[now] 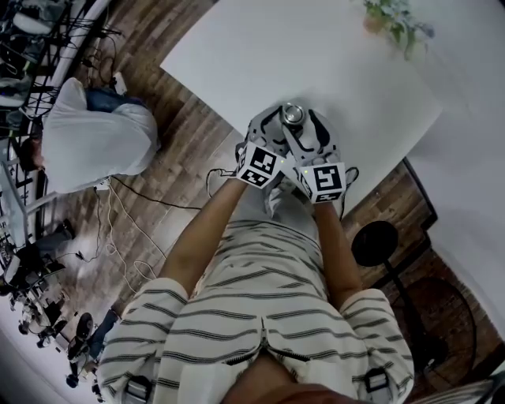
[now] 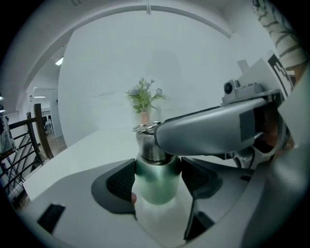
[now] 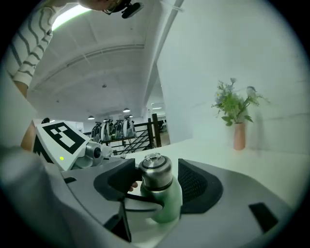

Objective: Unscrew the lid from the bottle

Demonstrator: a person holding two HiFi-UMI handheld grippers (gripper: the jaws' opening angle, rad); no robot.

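Note:
A green bottle [image 2: 156, 186] with a steel lid [image 3: 155, 173] stands on the white table [image 1: 237, 55] near its front edge. My left gripper [image 2: 156, 178] is shut on the bottle's green body, both dark pads pressing its sides. My right gripper [image 3: 157, 185] comes in from the other side at lid height. Its jaws stand around the lid with a narrow gap on each side, so it is open. One right finger [image 2: 213, 126] crosses in front of the lid in the left gripper view. In the head view both grippers meet at the lid [image 1: 293, 114].
A small vase of flowers [image 1: 392, 20] stands at the table's far side. The table's front edge runs just under the grippers, with wood floor below. A person in white [image 1: 95, 134] sits left of the table. A black round stand [image 1: 375, 243] is at the right.

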